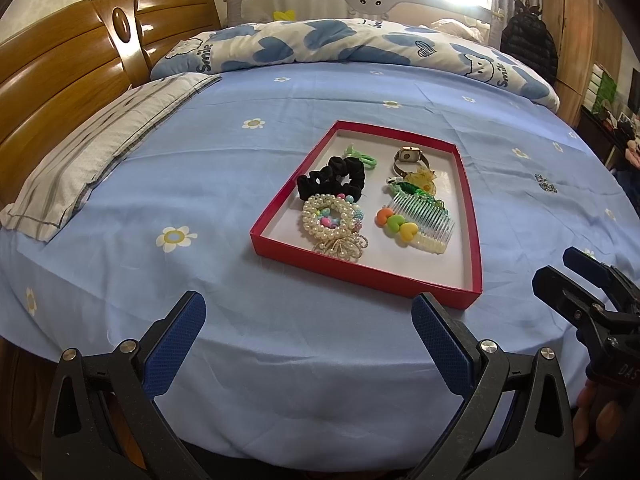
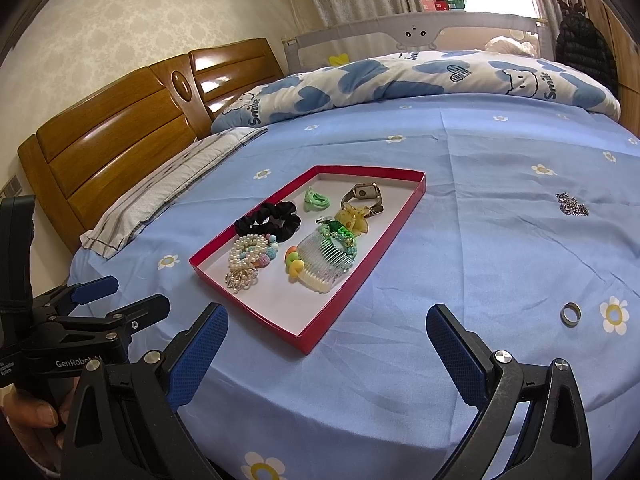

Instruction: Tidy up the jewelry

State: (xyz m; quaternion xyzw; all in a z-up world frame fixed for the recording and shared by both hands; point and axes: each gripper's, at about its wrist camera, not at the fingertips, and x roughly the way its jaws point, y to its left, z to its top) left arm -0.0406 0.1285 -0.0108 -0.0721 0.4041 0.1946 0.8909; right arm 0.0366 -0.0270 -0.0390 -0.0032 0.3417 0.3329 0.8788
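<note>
A red shallow box (image 1: 362,273) (image 2: 256,308) lies on the blue bedsheet. Inside it are a black scrunchie (image 1: 332,178) (image 2: 268,220), a pearl bracelet (image 1: 332,220) (image 2: 248,256), a clear comb (image 1: 424,224) (image 2: 324,268), a green hair tie (image 1: 358,156), a watch (image 1: 408,158) (image 2: 362,196) and green beads (image 1: 420,192). Outside the box on the sheet lie a metal ring (image 2: 571,313) and a sparkly chain piece (image 2: 572,205) (image 1: 545,184). My left gripper (image 1: 308,320) hovers open in front of the box. My right gripper (image 2: 326,332) is open near the box's front corner.
A striped pillow (image 1: 100,152) (image 2: 168,192) and wooden headboard (image 1: 68,80) (image 2: 120,136) sit to the left. A folded blue-heart quilt (image 1: 360,48) (image 2: 420,76) lies at the far side. A hand (image 2: 32,416) holds the left gripper. Bare sheet surrounds the box.
</note>
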